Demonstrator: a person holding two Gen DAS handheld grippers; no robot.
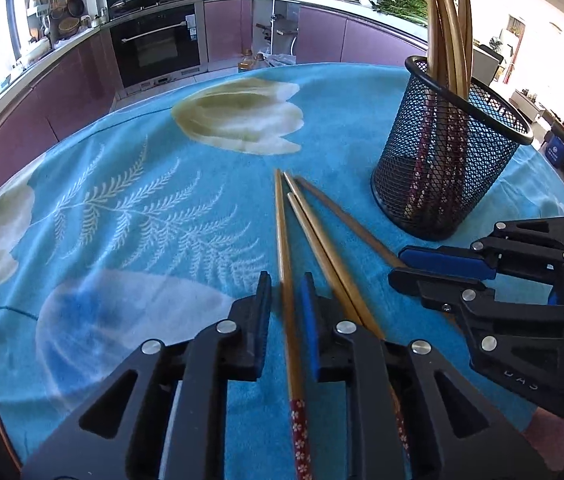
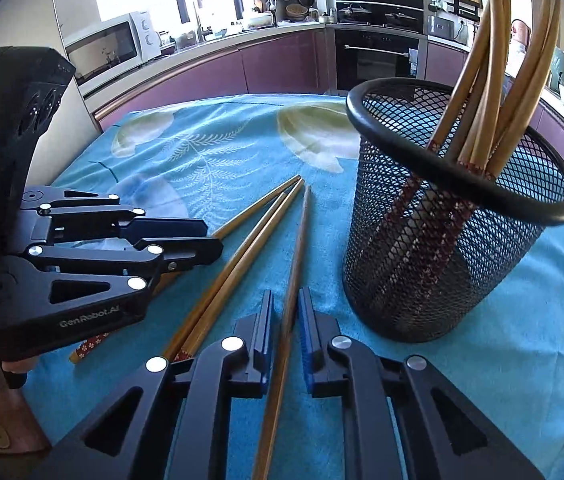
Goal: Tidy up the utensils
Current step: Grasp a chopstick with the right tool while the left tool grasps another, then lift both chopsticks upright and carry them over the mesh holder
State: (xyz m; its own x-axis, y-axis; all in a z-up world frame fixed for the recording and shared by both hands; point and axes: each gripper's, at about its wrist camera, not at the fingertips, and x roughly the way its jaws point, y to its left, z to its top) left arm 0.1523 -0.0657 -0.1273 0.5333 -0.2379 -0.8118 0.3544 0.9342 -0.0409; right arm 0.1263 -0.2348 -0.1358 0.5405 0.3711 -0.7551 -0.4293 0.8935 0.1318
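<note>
Several wooden chopsticks with red flowered ends lie on the blue cloth. My left gripper (image 1: 286,292) is open and straddles the leftmost chopstick (image 1: 284,248); two more (image 1: 322,248) lie just right of it. My right gripper (image 2: 285,308) is open and straddles the rightmost chopstick (image 2: 296,260); in the left wrist view the right gripper (image 1: 410,268) sits low over that chopstick. The left gripper (image 2: 210,240) shows at left in the right wrist view. A black mesh holder (image 1: 442,168) stands upright at the right and holds several chopsticks (image 2: 482,92); it also shows in the right wrist view (image 2: 422,272).
The table wears a blue towel cloth (image 1: 142,208) with white flower prints. Kitchen counters, an oven (image 1: 158,48) and a microwave (image 2: 110,44) stand beyond the far edge. The mesh holder stands close to the right of both grippers.
</note>
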